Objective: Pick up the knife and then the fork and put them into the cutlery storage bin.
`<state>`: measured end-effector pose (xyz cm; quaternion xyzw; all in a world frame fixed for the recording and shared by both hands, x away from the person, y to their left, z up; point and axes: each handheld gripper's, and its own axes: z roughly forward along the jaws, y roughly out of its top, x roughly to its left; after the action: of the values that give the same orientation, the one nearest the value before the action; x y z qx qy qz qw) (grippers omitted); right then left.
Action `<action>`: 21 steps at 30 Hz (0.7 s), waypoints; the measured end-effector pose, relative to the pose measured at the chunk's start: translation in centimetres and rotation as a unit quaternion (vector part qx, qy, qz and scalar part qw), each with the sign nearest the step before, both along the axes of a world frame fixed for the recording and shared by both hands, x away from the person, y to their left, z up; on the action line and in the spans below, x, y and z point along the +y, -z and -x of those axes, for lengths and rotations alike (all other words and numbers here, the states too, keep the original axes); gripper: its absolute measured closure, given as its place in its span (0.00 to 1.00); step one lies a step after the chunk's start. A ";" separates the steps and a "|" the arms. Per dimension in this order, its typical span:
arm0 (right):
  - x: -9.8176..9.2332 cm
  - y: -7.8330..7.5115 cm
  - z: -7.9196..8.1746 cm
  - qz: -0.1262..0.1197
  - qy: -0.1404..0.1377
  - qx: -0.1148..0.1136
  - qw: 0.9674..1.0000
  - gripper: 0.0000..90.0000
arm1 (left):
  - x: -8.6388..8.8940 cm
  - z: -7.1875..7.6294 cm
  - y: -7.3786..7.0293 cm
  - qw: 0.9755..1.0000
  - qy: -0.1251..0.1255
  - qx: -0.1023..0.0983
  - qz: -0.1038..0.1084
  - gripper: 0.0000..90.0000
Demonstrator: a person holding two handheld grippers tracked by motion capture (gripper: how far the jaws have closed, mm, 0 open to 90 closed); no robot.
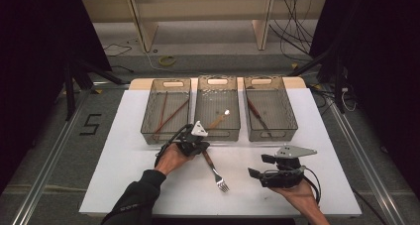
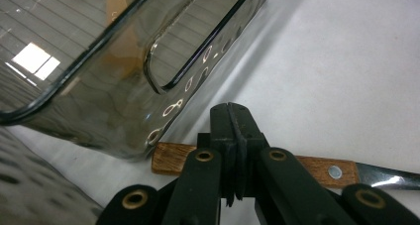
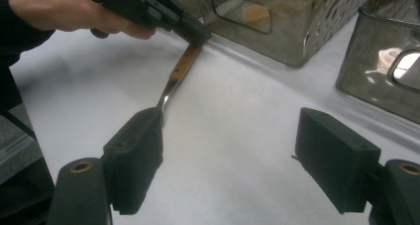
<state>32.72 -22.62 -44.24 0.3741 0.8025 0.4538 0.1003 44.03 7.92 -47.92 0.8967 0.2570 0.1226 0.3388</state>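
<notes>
High view: left gripper (image 1: 198, 146) clamped on the wooden handle of one steel fork (image 1: 214, 167); right gripper (image 1: 258, 166) gapes wide; three smoky plastic bins (image 1: 170, 133).

Left gripper (image 1: 198, 144) clamped, right gripper (image 1: 261, 166) agape

Fork (image 1: 214, 168) w/ brown wood handle (steel rivet), black grippers, smoky grey bins (image 1: 218, 107), white tabletop (image 1: 124, 175).

Beyond the jaws, a pale wooden shelf unit (image 1: 198, 17) stands on grey floor (image 1: 208, 61) strewn with black cables (image 1: 292, 27); dark curtains (image 1: 29, 61) flank both sides.
</notes>
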 end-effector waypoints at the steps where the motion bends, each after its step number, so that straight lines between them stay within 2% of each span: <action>1: 0.0 0.0 0.0 -0.001 0.000 0.000 1.000 0.31 | 0.0 0.0 0.0 1.000 -0.001 0.000 0.000 0.99; 5: -0.1 0.0 0.0 -0.003 0.000 0.000 1.000 0.31 | 0.0 -0.1 -0.1 1.000 0.006 0.002 -0.006 0.99; 8: -0.1 0.0 0.0 -0.003 0.000 0.000 1.000 0.31 | 0.1 -0.1 -0.1 1.000 0.006 0.006 -0.002 0.99; 10: -0.1 0.0 0.0 -0.003 0.000 0.000 1.000 0.31 | 0.1 -0.1 -0.2 1.000 0.009 0.007 -0.010 0.99; 12: -0.1 0.0 0.0 -0.004 0.000 0.001 1.000 0.31 | 0.2 -0.1 -0.3 1.000 0.012 0.011 -0.014 0.99; 13: -0.1 0.0 0.0 -0.004 0.000 0.001 1.000 0.31 | 0.3 -0.1 -0.2 1.000 0.009 0.014 -0.007 0.99; 21: -0.2 0.0 0.0 -0.004 0.001 0.001 1.000 0.31 | 1.0 0.0 -0.5 0.999 0.011 0.029 -0.019 0.99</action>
<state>32.74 -22.85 -44.20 0.3759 0.8003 0.4567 0.0986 44.06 8.89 -47.47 0.9089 0.2546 0.0975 0.3156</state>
